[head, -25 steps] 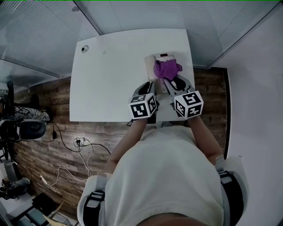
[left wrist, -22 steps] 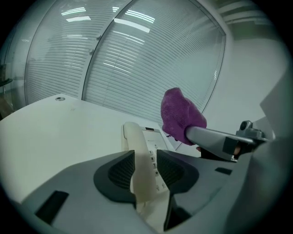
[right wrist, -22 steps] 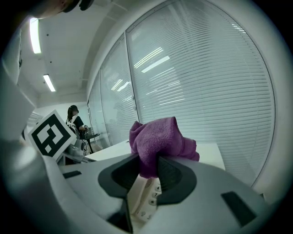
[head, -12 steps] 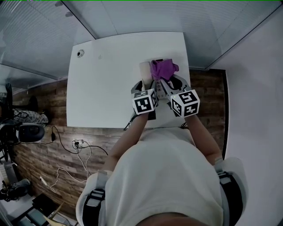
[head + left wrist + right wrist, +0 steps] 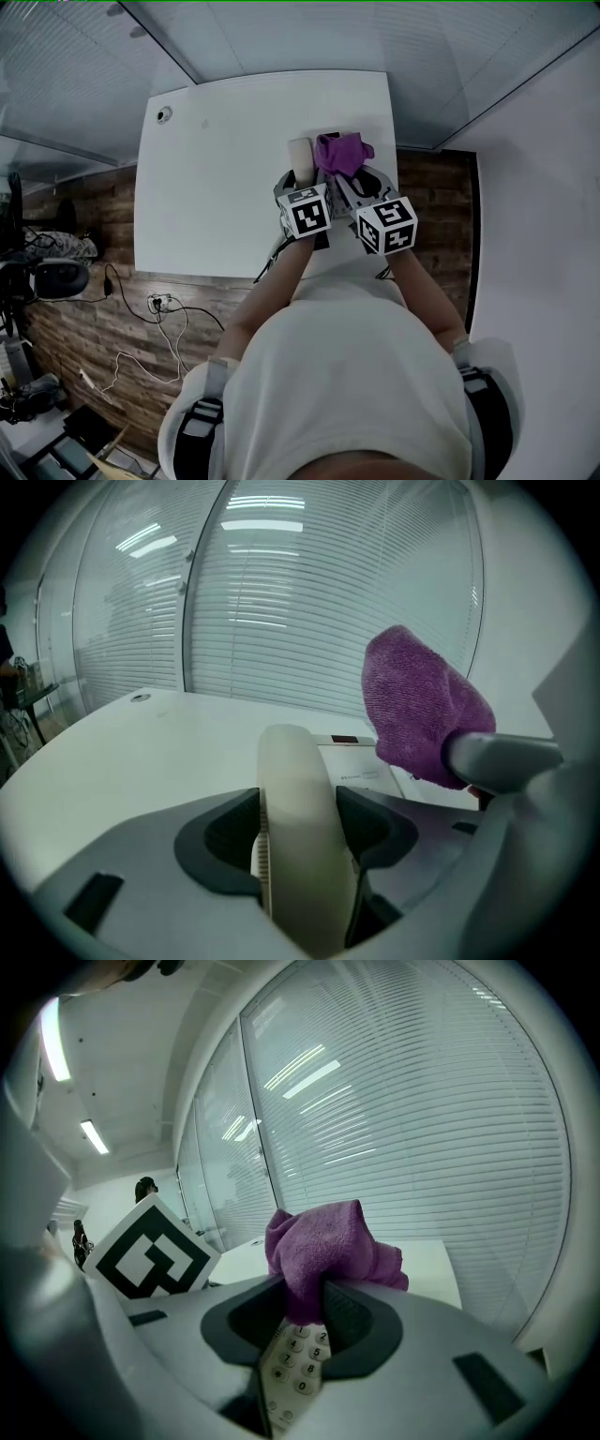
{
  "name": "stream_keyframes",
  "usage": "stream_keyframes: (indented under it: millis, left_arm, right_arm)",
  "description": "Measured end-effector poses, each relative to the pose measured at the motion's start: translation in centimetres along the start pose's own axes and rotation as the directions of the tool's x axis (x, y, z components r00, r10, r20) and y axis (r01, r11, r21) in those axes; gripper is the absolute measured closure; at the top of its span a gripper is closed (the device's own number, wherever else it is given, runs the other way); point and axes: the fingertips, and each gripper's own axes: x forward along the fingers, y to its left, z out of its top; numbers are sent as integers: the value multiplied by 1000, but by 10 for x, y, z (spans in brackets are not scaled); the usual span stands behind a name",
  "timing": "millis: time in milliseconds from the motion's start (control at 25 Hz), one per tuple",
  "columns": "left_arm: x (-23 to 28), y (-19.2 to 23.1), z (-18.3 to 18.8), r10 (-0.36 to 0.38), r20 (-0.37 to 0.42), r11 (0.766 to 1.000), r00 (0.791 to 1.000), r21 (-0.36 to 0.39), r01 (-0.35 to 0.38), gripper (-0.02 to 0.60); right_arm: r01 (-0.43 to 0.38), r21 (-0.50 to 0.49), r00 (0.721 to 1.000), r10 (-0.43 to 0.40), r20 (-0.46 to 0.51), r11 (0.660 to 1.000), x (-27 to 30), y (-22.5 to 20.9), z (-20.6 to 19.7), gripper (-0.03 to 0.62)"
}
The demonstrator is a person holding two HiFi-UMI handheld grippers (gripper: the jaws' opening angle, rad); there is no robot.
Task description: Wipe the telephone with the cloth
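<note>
Head view looked steeply down on the white bench (image 5: 216,178), with a small round fitting (image 5: 164,114) at its far left corner. The telephone (image 5: 302,156) sat toward the bench's right edge. The left gripper (image 5: 298,183) and right gripper (image 5: 349,180) were side by side over it, and the purple cloth (image 5: 339,152) was bunched on top. From up there you couldn't really read either gripper's jaws.

Left gripper view sorted that out. Its jaws had just been opening and stood spread wide, with the cream handset (image 5: 296,789) between them, close on both sides. Couldn't tell if a pad was actually touching it. The handset's long axis ran straight away from the camera, far end pointing at the blinds (image 5: 309,602), and it lay along the left side of the phone's base. The cloth showed off to the right, at the tip of the other gripper.

Right gripper view showed what neither other view did. Its jaws were pinched tight on the cloth, which bulged out above them. The keypad (image 5: 296,1365) was visible underneath through the gap, its digits running away from the camera at a slight tilt.
</note>
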Motion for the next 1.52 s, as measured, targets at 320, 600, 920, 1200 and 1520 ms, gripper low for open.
stream_keyframes:
  millis: [320,600,920,1200,1520]
  left_arm:
    - [1,2,2,59,10,998,998,26,-59,339]
    - [-5,4,3,9,29,999,1000,-47,-7,350]
    - [-27,-4,-1,-96,65,990,993,-101,102,353]
    - [-64,-7,-21,-203,97,967,974,-135,215,353]
    - [-111,-13,-27,-348,140,915,927,-164,368,353]
  right_arm:
    - [9,0,1000,-9,-10,1000,2,-4,-5,479]
    - [48,-3,999,-48,13,999,-9,-3,-3,479]
    - [91,5,996,-91,28,996,-29,0,-12,479]
    - [109,2,993,-109,42,994,-46,20,-28,479]
    - [126,0,991,-126,43,992,-65,41,-29,479]
